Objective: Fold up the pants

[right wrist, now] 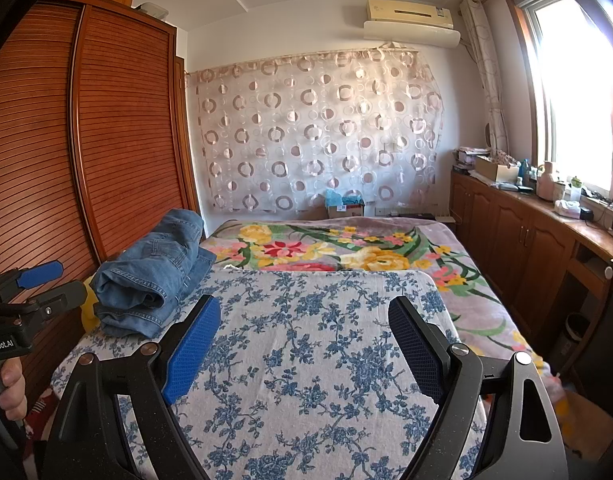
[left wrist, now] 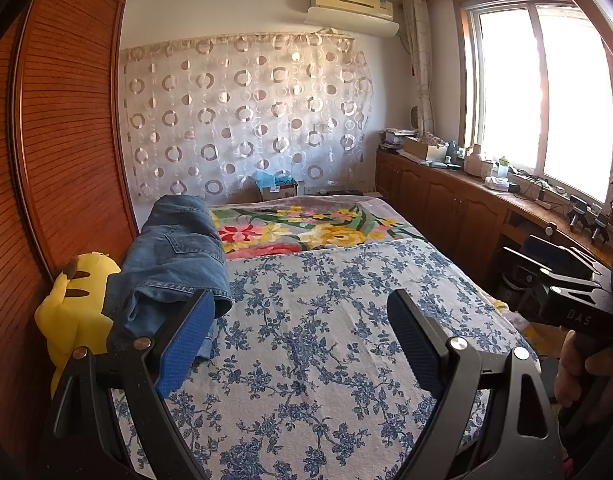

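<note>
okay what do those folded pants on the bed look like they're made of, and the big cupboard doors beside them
The folded pants look like blue denim: faded wash, pale stitched seams and a patch pocket. The cupboard doors look like reddish-brown wood with a slight sheen, ribbed in fine horizontal slats; whether solid wood or veneer can't be told.

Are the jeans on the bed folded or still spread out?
Folded. The jeans lie as a compact stack of layers at the bed's left edge, beside the wardrobe; neither gripper touches them.

Two hand-held grippers [left wrist: 302,320] [right wrist: 304,324], one pile of folded jeans [right wrist: 154,280], one yellow plush toy [left wrist: 76,304].
</note>
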Demonstrator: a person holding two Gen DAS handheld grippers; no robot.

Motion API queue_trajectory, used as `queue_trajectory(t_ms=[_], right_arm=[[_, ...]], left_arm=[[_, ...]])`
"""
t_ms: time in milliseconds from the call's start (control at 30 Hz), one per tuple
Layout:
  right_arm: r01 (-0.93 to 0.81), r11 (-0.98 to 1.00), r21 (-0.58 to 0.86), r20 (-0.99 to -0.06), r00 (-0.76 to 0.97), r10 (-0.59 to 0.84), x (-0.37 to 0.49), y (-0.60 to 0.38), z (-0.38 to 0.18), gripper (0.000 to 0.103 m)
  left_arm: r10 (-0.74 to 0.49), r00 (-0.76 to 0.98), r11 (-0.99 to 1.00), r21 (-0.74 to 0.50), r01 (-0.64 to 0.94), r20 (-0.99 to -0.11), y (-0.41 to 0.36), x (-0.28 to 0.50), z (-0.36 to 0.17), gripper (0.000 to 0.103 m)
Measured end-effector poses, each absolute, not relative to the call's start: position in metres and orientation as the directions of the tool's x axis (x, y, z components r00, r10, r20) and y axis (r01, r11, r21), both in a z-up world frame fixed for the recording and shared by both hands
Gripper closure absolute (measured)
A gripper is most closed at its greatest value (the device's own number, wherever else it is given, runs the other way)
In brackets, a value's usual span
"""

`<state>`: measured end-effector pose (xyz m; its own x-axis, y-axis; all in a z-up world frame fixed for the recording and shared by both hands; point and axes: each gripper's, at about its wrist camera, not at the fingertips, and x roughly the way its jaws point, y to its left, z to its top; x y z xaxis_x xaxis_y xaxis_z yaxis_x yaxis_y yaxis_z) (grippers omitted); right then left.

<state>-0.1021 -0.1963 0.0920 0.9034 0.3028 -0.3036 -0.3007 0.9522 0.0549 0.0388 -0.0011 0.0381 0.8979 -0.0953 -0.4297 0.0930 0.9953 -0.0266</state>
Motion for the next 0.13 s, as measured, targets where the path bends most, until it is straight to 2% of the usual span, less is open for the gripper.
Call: queue_trajectory(t_ms=[133], right_arm=[[-0.301,0.952,0.055,-0.304,0.903,0.303,-0.1019,-0.1963,0.0920,0.016]], left_arm=[[-0.096,0.898,0.995,-0.025,0.095,-0.429,-0.0017,0.0374,0.0403,0.015]])
